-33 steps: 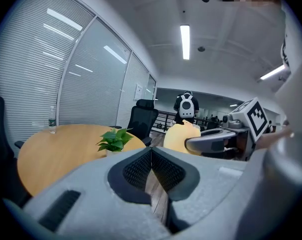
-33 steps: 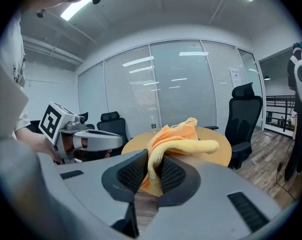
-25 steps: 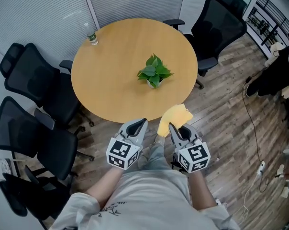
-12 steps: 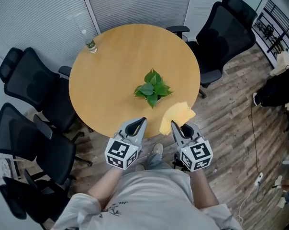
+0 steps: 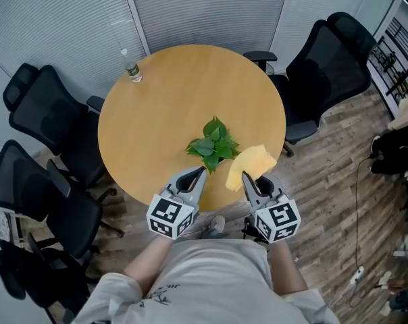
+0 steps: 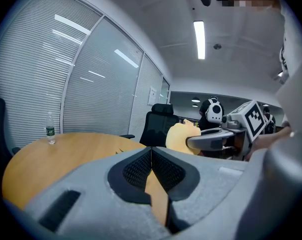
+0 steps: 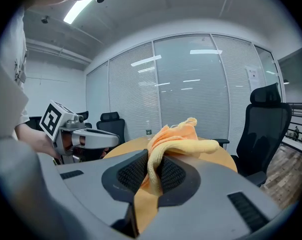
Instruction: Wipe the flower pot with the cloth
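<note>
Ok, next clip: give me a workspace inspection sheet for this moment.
Surface: round wooden table, bare apart from two items.
Job's things: potted plant toward the table's near edge, pot hidden under leaves; yellow cloth in the right claw.
Clutter: water bottle upright at the far left edge.
Grippers: left claw shut, empty; right claw shut on the yellow cloth.
Cables: power strip with its lead on the floor, right.
Surroundings: black office chairs around the table; blinds behind; wood floor.
</note>
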`<state>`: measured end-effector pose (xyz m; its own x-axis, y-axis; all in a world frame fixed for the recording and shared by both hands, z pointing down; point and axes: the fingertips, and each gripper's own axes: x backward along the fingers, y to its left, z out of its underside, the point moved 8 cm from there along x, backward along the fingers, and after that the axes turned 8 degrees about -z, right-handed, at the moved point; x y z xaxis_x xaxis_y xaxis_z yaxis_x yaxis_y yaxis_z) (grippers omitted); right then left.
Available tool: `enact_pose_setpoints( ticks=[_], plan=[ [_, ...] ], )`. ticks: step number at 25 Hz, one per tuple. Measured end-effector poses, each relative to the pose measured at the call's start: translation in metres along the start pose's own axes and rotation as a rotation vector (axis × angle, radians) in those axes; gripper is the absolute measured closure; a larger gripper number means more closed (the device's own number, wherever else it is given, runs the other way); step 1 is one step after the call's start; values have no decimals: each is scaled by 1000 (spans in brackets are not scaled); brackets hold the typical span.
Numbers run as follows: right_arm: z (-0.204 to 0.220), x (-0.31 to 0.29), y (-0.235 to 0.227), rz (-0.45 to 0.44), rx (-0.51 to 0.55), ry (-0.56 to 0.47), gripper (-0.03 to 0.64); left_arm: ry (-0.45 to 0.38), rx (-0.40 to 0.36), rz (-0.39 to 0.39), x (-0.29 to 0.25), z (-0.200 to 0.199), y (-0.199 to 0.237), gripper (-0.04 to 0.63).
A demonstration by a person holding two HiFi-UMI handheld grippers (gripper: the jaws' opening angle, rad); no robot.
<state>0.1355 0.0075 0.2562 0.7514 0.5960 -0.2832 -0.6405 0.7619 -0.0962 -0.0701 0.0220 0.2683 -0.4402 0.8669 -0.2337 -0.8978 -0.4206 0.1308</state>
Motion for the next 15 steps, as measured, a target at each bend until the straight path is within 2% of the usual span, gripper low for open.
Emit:
enact_pose_setpoints(
  ticks=[7,15],
  plan=[
    [10,-3,-16,-25,-3,27,573,6,6,-32,-12,5,4,584],
    [23,-7,-27,39,-46,70,572,36,7,-39,-13,13,21,584]
  ],
)
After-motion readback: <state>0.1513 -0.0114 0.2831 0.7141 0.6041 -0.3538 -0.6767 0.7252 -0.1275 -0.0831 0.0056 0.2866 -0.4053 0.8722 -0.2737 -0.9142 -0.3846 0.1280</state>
